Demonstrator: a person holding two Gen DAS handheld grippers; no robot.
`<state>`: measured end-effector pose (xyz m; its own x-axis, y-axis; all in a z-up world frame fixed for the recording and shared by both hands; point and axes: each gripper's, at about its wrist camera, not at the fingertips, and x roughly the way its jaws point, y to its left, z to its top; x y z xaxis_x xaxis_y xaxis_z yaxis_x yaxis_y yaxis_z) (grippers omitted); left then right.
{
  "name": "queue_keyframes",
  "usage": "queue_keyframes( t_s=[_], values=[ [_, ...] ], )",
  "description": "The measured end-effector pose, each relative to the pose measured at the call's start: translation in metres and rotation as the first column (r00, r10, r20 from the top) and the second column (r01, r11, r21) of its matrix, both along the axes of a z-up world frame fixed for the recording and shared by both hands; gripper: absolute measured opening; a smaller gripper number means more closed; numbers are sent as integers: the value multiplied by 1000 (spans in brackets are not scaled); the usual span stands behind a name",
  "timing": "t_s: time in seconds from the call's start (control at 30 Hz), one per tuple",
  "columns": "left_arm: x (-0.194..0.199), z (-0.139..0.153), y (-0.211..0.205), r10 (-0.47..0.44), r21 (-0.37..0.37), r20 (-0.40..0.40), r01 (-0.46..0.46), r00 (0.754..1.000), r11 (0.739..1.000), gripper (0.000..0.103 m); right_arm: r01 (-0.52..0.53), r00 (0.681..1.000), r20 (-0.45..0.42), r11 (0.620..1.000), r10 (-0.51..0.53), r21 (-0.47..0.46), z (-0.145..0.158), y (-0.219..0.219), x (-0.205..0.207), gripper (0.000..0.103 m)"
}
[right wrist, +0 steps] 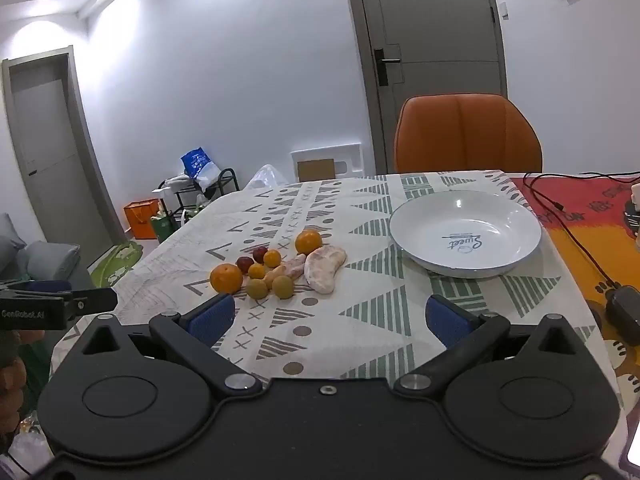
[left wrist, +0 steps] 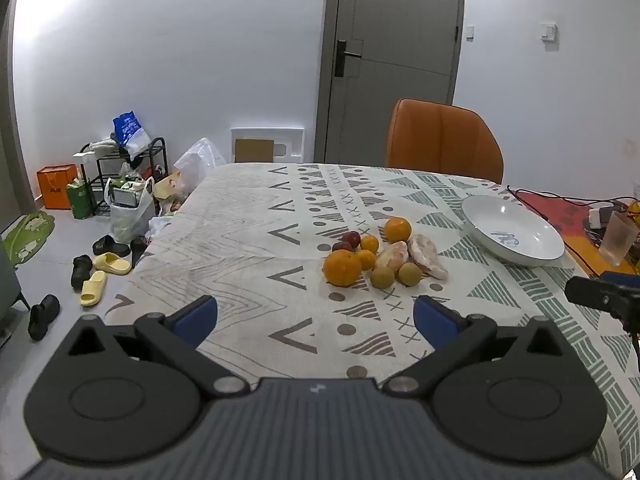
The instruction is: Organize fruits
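**Ten fruits in one heap, one bare plate, both grippers wide and holding nothing**

I have both grippers hanging above the near edge of the table, tipped down toward the patterned tablecloth [right wrist: 360,208]. My left gripper [left wrist: 316,314] has its jaws spread as wide as I see them go, with only cloth between the blue pads [left wrist: 198,318]. My right gripper [right wrist: 330,316] stands just as wide, and its pads [right wrist: 212,320] also grip nothing.

All the fruit lies in a single cluster near the middle of the table, ahead of both grippers. I count:

- two big oranges: one at the near left end [right wrist: 226,278], one at the far side [right wrist: 308,241]
- two small orange fruits [right wrist: 272,258], between the big ones
- two dark red fruits [right wrist: 260,254], side by side at the far left of the heap
- two olive-green round fruits [right wrist: 283,287] at the near edge, touching or nearly touching each other
- two peeled pale pink citrus segments [right wrist: 322,270], lying on their sides at the right of the heap

One white plate [right wrist: 516,216] sits to the right of the cluster, apart from it, with blue lettering inside and no fruit in it.

Beyond the table I see one orange chair [right wrist: 468,132]. To the right of the plate, a black cable [right wrist: 576,240] runs over a red and orange mat [right wrist: 576,204].
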<state>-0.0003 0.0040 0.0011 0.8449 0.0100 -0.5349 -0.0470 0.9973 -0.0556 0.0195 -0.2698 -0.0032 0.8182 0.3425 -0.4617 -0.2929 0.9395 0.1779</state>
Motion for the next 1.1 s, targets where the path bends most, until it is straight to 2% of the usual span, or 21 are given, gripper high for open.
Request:
queue_keyframes(
  t_s=[1.1],
  values=[
    [1,-6,1,-6,7,-11,6,1000,1000,103,1,1000,-8,1000,-1,-10,-1,2,2,103]
  ],
)
